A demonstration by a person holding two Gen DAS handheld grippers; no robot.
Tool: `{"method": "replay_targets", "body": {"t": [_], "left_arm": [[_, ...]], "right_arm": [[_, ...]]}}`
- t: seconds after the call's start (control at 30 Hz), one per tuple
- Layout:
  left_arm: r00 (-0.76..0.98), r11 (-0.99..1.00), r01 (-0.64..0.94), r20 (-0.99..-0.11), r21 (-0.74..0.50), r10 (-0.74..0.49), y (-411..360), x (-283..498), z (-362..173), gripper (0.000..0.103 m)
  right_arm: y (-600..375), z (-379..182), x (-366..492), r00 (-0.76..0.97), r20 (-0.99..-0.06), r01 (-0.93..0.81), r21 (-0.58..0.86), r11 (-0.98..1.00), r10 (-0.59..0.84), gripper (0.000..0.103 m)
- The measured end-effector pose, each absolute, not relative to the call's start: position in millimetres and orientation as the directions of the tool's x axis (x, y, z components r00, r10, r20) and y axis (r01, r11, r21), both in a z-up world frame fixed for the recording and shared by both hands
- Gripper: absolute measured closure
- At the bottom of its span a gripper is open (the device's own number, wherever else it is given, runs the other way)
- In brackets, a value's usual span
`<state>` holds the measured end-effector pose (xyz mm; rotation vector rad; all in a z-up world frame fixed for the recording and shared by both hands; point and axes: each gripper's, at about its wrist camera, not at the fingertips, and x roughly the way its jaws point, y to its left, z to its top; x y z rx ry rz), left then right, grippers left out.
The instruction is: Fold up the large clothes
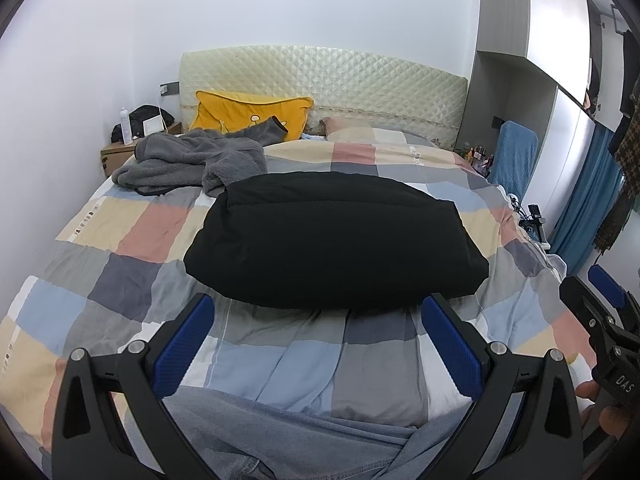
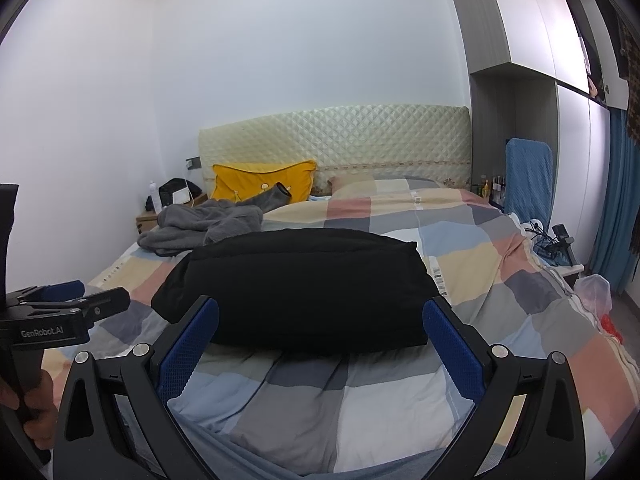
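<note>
A black padded garment [image 1: 332, 240] lies folded into a thick rectangle in the middle of the bed, also seen in the right wrist view [image 2: 296, 284]. My left gripper [image 1: 318, 312] is open, held just short of the bundle's near edge with nothing between its blue pads. My right gripper [image 2: 320, 316] is open too, hovering at the same near edge, empty. A crumpled grey fleece garment [image 1: 188, 160] lies loose at the far left of the bed, its sleeve resting against the yellow pillow [image 1: 252, 114].
The bed carries a checked quilt [image 1: 120, 264]. A padded headboard [image 1: 320, 80] stands behind, a bedside table [image 1: 116, 154] with a bottle at far left. A blue-covered chair [image 2: 528, 176], cables and a wardrobe line the right side. A person's hand [image 2: 28, 404] grips the left tool.
</note>
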<state>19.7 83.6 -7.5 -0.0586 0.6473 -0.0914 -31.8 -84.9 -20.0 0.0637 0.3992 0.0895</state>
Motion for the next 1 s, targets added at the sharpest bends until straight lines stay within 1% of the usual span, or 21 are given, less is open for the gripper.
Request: {"method": "replay_targets", "body": {"t": [1.0], "left_arm": [[0.795,0.993,0.069,-0.597,-0.091,-0.109,87.8,17.6,-9.4,0.0]], "right_arm": [[-95.7,-21.0,-35.4,0.919,-0.384,-0.059,0.093,0.994,0.09,0.0]]}}
